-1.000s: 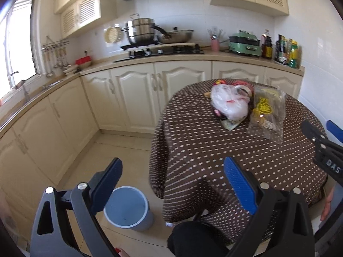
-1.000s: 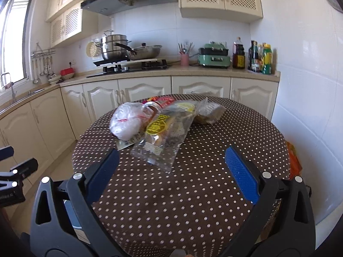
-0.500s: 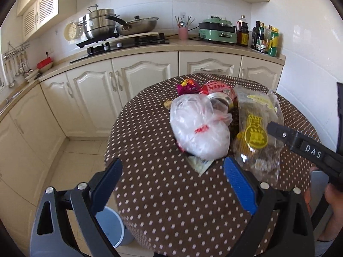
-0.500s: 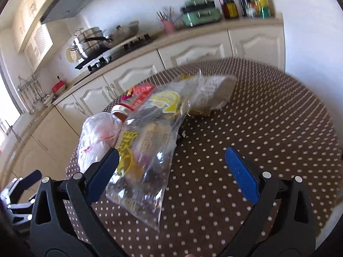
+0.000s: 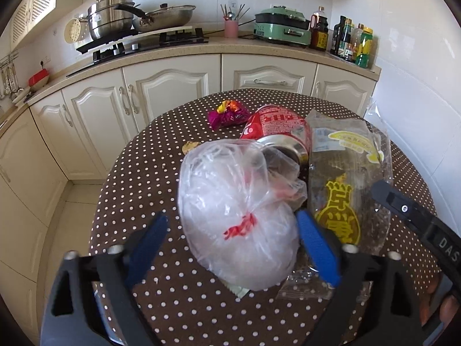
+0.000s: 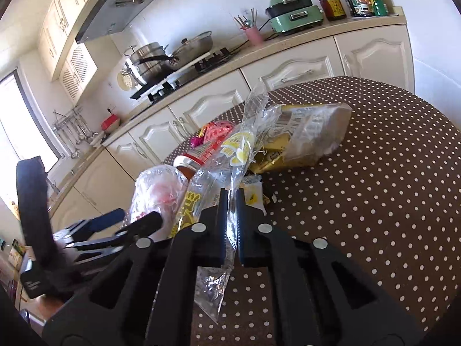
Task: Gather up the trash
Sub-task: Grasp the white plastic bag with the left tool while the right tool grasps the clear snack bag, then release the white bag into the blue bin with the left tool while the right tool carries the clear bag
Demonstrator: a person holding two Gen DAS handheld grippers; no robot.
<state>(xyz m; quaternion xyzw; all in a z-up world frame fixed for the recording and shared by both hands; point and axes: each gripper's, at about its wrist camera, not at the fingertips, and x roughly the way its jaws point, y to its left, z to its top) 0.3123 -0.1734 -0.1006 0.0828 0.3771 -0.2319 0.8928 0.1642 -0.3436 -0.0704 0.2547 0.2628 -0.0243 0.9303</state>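
A knotted white plastic bag (image 5: pixel 236 216) lies on the polka-dot table (image 5: pixel 138 178). My left gripper (image 5: pixel 230 245) straddles it with its jaws closing. The right blue pad (image 5: pixel 315 248) is at the bag's edge and the left pad (image 5: pixel 147 245) stands a little apart from it. Behind the bag lie a red can (image 5: pixel 276 127) and a purple wrapper (image 5: pixel 227 114). My right gripper (image 6: pixel 230 201) is shut on the clear wrapper with yellow print (image 6: pixel 230 155), also seen in the left wrist view (image 5: pixel 345 178). The wrapper's loose end hangs below the black fingers (image 6: pixel 245 230).
A second clear bag with gold contents (image 6: pixel 311 132) lies further back on the table. A small yellowish scrap (image 5: pixel 191 145) sits left of the can. Cream cabinets (image 5: pixel 161 92) and a counter with pans (image 5: pixel 115 14) and bottles (image 5: pixel 354 43) ring the table's far side.
My left gripper came in over the table onto the white bag and its jaws narrowed. My right gripper rolled and shut on the clear yellow-print wrapper.
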